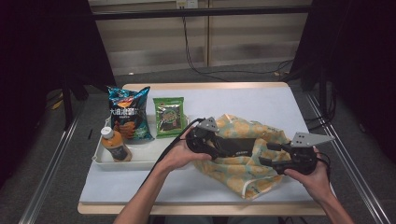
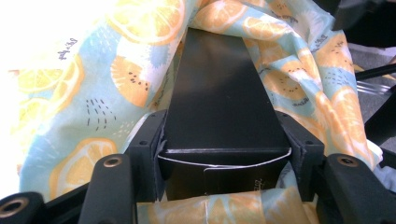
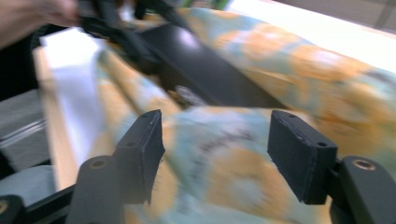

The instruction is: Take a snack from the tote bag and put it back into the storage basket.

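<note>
A cloth bag (image 1: 243, 175) printed with orange slices lies on the table right of centre. My left gripper (image 1: 223, 144) reaches into its mouth from the left, shut on a long black box (image 1: 239, 145). In the left gripper view the pads (image 2: 149, 144) press both sides of the box (image 2: 219, 88), with bag cloth (image 2: 93, 93) all around it. My right gripper (image 1: 269, 155) comes at the bag from the right. In the right gripper view its jaws (image 3: 217, 149) stand apart over the blurred bag cloth (image 3: 219, 182), which spreads past both pads; the box (image 3: 210, 65) lies beyond.
A white tray (image 1: 100, 161) at the left holds a bottle of orange drink (image 1: 115, 145) and a blue crisp bag (image 1: 128, 112). A green snack packet (image 1: 169, 116) lies beside them. The table's front edge (image 1: 187, 207) is near my forearms.
</note>
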The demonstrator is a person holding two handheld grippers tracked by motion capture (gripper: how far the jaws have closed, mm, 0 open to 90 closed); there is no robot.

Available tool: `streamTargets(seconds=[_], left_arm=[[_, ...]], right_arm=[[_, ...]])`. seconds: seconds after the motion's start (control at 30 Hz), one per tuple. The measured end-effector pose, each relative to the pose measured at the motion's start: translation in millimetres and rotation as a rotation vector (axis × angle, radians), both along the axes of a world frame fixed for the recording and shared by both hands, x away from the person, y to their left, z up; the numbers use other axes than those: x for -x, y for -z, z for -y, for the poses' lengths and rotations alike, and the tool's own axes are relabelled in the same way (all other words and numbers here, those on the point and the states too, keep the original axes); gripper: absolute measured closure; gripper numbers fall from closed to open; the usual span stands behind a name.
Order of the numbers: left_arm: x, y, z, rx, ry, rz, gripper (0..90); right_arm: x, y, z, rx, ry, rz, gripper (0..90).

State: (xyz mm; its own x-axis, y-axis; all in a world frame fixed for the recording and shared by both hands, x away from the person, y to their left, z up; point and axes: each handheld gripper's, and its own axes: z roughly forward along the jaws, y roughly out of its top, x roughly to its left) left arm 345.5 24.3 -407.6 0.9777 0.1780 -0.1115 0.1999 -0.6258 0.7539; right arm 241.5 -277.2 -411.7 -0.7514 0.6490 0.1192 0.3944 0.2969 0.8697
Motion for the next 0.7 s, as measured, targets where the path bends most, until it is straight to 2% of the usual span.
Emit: streamTargets(seconds=[0.13, 0.27, 0.3, 0.33, 0.43, 0.53, 0.6, 0.7], left_arm=[[-0.4, 0.4, 1.7, 0.003, -0.004, -0.009, 43.4], [0.0, -0.1, 2.7, 0.009, -0.015, -0.02, 43.4], [0.0, -0.1, 2.7, 0.009, -0.015, -0.02, 43.4], [0.3, -0.5, 3.1, 0.007, -0.017, -0.021, 43.4], [-0.6, -0.9, 3.8, 0.016, -0.021, -0.029, 43.4], [0.2, -2.2, 3.9, 0.011, -0.028, -0.031, 43.4], [0.2, -2.4, 4.1, 0.025, -0.031, -0.048, 43.4], [0.0, -5.7, 3.1, 0.038, -0.04, -0.053, 43.4]], right_arm=[[-1.8, 1.2, -22.2, -0.004, -0.091, -0.017, 42.3], [-8.0, 7.8, -42.3, 0.012, -0.132, -0.031, 40.8], [-8.0, 7.8, -42.3, 0.012, -0.132, -0.031, 40.8], [-10.7, 15.8, -50.1, 0.044, -0.149, -0.043, 41.8], [-12.9, 27.0, -57.6, 0.07, -0.17, -0.066, 48.4], [-13.2, 37.4, -63.5, 0.104, -0.195, -0.09, 63.4], [-14.0, 42.0, -65.1, 0.11, -0.196, -0.108, 73.6], [-14.6, 46.2, -68.1, 0.118, -0.224, -0.128, 90.0]])
